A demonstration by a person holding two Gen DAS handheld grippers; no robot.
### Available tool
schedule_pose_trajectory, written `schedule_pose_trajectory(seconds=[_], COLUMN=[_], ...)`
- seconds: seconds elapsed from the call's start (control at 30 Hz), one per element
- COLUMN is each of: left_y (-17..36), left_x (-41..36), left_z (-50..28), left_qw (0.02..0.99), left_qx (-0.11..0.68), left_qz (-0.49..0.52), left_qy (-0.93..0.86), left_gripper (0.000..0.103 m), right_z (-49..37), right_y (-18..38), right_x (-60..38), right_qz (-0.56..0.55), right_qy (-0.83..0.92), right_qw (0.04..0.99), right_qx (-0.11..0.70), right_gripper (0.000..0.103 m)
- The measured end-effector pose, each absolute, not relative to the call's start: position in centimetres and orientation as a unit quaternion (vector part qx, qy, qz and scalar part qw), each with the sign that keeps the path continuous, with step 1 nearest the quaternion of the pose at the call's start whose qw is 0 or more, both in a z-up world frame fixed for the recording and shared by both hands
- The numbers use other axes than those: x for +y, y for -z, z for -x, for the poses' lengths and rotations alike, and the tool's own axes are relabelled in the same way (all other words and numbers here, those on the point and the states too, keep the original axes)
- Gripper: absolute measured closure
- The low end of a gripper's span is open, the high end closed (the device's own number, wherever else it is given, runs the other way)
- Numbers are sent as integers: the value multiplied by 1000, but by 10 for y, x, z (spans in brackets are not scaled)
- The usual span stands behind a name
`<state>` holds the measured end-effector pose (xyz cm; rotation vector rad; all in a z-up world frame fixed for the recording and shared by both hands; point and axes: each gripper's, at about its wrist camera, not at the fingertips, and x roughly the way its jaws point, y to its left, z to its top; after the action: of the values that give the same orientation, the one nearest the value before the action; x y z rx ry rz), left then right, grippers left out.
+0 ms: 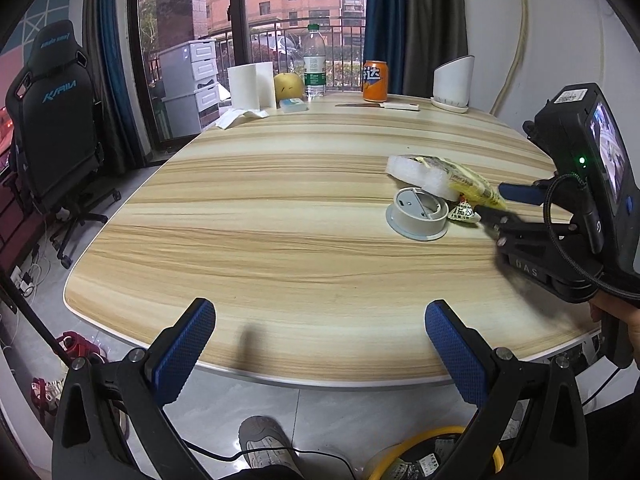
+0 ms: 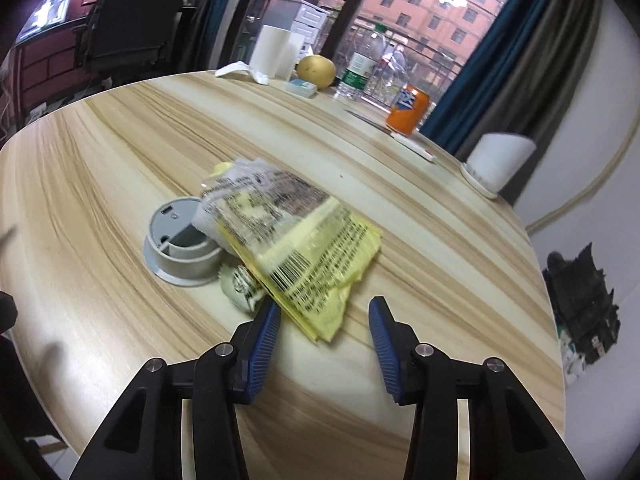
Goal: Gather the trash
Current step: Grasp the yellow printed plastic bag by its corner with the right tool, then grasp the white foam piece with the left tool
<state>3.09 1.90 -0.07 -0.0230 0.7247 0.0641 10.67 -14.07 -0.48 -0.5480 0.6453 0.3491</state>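
One yellow printed wrapper lies on the table over one white foam piece, beside one small candy wrapper and one grey round grommet. The right gripper straddles its corner, pads apart; the left gripper gapes empty.

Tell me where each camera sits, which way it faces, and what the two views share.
Left wrist: on the left tongs, off the near table edge, facing the window; its blue pads, a shoe, and the right tongs show.
Right wrist: on the right tongs, angled down at the yellow wrapper, whose corner lies between the open pads.
Shared: wrapper, grey grommet, orange can.
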Motion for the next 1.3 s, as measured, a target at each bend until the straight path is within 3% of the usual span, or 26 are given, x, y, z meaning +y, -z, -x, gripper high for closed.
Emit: schedule_pose_trajectory(seconds=[0.1, 0.17, 0.57, 0.9, 1.3], left_y=[0, -2, -22, -41, -25], left_x=[19, 19, 4, -39, -54], left_z=[-33, -34, -46, -100, -138], left_qw=[934, 934, 937, 927, 909], left_qx=[356, 356, 347, 374, 412], left_qz=[10, 8, 13, 24, 29], left_qy=[-32, -31, -21, -22, -55], left_gripper=[1, 1, 1, 1, 1], right_z=[-109, -107, -78, -72, -77], right_y=[5, 0, -55, -46, -29], right_x=[-135, -139, -204, -228, -247], right_qz=[272, 255, 113, 77, 58], right_qy=[-169, -174, -208, -220, -227], right_qw=[895, 902, 933, 932, 929], right_qx=[311, 303, 271, 277, 286], right_gripper=[95, 99, 99, 99, 99])
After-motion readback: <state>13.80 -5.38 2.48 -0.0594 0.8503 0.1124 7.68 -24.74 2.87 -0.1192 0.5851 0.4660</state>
